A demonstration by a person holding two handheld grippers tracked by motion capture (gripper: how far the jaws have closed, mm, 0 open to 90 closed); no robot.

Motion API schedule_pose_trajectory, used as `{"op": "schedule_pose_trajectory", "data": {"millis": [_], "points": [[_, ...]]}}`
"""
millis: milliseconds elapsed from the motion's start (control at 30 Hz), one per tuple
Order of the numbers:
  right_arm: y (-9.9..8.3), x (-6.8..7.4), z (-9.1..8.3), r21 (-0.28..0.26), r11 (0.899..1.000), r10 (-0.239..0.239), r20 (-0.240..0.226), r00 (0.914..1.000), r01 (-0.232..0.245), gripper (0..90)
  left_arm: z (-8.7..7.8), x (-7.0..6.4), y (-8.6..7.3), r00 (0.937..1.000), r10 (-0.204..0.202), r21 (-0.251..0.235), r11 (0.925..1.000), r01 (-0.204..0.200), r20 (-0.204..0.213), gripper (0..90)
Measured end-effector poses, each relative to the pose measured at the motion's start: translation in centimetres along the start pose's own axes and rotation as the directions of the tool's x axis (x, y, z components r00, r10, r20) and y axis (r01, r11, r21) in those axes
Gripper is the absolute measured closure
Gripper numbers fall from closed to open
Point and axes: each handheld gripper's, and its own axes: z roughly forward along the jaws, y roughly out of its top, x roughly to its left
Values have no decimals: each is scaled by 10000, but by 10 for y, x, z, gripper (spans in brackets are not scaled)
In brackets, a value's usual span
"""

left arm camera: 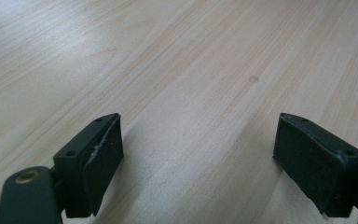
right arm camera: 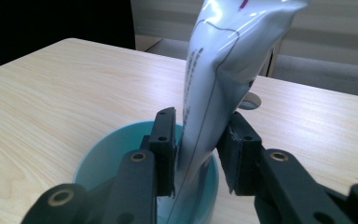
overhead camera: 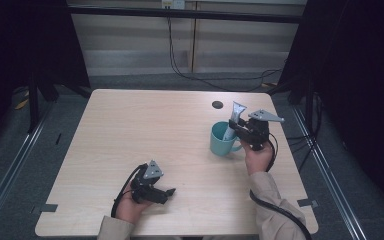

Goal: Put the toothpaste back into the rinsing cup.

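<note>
- Teal mug sits on the light wood table, out around 3 o'clock from the table's middle, handle turned toward the person's side.
- A silvery-white squeeze tube stands in that mug, leaning a bit, with its flat crimped end sticking up toward 12 o'clock well above the rim.
- The right gripper is clamped on the tube. In the right gripper view its two black jaws press either side of the tube just above the mug's rim, and the tube body looks pinched in there.
- The right hand holds that gripper from the 5 o'clock side of the mug, with the beige sleeve and a black cable trailing off the near edge.
- The left gripper is way over at about 7 o'clock on the table, low and close to the near edge, well apart from the mug.
- Its jaws are spread wide with nothing between them, just bare wood grain in the left gripper view.
- There's a small dark round hole in the tabletop at about 12 o'clock from the mug.
</note>
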Motion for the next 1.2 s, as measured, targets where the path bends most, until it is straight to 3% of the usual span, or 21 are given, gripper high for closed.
{"op": "schedule_pose_trajectory", "data": {"millis": [367,733,1200], "points": [[-3,-3,-3,11,9996,279,-60,9996,-279,606,0,0,0,10000,-24,-3,10000,24,11,156],[-1,1,-5,45,9991,421,-10,9991,-421,452,0,0,0,10000,16,12,10000,-16,-18,158],[-2,-5,-8,379,9962,791,-46,9969,-789,261,0,0,0,10000,24,15,10000,-24,-32,159]]}}
